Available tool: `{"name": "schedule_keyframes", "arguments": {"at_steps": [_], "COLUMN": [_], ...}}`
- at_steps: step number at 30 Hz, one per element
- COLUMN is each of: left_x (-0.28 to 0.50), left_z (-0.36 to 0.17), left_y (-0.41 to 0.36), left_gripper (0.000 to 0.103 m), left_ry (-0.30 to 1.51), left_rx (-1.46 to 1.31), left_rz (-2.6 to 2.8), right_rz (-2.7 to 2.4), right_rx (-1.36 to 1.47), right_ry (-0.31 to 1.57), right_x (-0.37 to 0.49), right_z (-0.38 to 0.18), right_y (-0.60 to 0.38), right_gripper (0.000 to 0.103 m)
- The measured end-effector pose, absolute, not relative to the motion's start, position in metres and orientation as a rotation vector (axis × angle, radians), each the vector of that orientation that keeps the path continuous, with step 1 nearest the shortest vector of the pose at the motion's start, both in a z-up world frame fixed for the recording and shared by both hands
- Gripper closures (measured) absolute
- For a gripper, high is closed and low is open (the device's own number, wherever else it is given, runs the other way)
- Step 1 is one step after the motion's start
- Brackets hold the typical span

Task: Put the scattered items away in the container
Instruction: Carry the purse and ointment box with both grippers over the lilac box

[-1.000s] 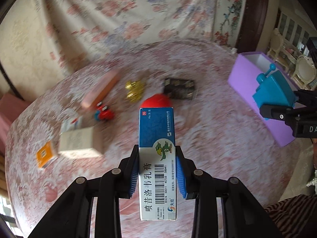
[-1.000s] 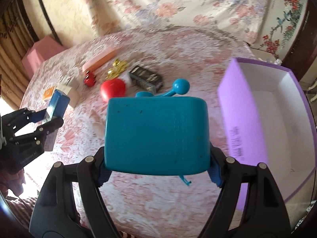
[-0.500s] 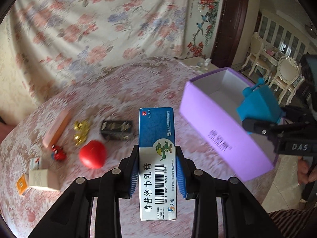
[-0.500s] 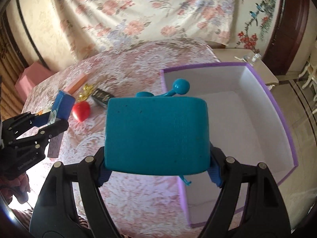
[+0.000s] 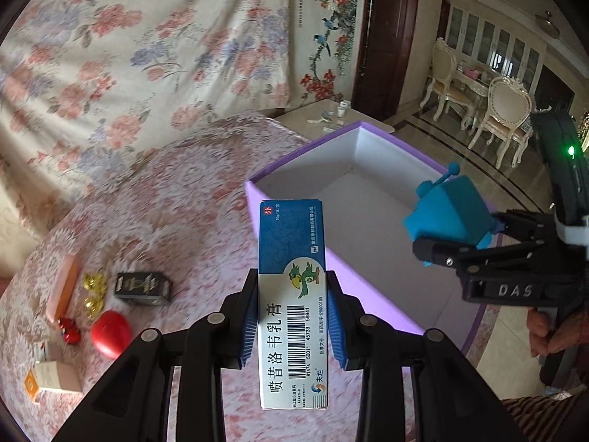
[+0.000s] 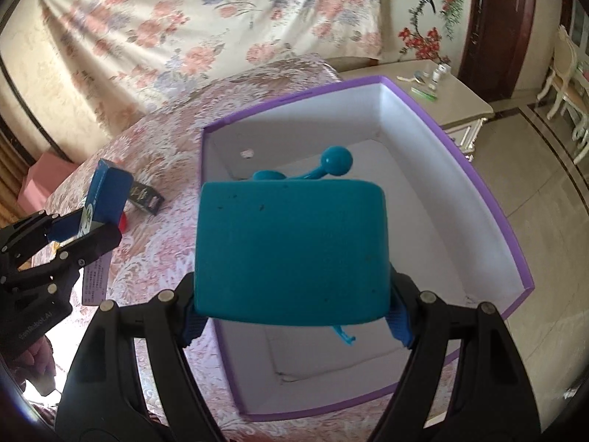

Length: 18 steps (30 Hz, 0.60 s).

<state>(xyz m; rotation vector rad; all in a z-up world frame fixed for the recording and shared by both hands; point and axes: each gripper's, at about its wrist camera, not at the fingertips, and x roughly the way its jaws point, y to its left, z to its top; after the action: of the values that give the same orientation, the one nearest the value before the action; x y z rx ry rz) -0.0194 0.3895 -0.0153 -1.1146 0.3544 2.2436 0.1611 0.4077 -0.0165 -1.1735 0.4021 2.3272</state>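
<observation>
My left gripper [image 5: 292,316] is shut on a blue-and-white medicine box [image 5: 291,294], held above the table just left of the purple container [image 5: 371,294]. My right gripper [image 6: 294,316] is shut on a teal coin purse [image 6: 291,246] and holds it over the container's white inside [image 6: 423,221]. From the left wrist view the purse [image 5: 451,210] hangs over the container's right side. The right wrist view shows the medicine box [image 6: 106,199] left of the container.
On the floral tablecloth at left lie a red heart [image 5: 110,331], a dark box [image 5: 143,289], gold pieces [image 5: 94,291], a pink case [image 5: 62,291], a small red toy [image 5: 70,333] and a beige carton [image 5: 55,379]. A side table [image 6: 434,95] and chairs stand beyond.
Both grippers swung right toward the purple container with their loads. The purse went from beside the container to over its inside. The medicine box came up to its left wall.
</observation>
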Motion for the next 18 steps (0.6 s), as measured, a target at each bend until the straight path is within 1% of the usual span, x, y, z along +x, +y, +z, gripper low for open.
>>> {"name": "schedule_keyframes", "arguments": {"at_steps": [11, 18], "left_x": [-0.042, -0.053], "left_z": [-0.025, -0.043], "left_y": [0.466, 0.496], "left_gripper": [0.069, 0.069], "left_ry": [0.462, 0.528], "left_rx": [-1.119, -1.182], "left_rz": [2.147, 2.110], "right_rz": [2.223, 2.166], "right_rx": [-1.213, -1.331], "right_ry": [0.453, 0.397], "right_x": [0.167, 0.149], "right_z": [-0.039, -0.055], "right_y": [0.452, 0.464], "right_gripper": [0.024, 0.024]}}
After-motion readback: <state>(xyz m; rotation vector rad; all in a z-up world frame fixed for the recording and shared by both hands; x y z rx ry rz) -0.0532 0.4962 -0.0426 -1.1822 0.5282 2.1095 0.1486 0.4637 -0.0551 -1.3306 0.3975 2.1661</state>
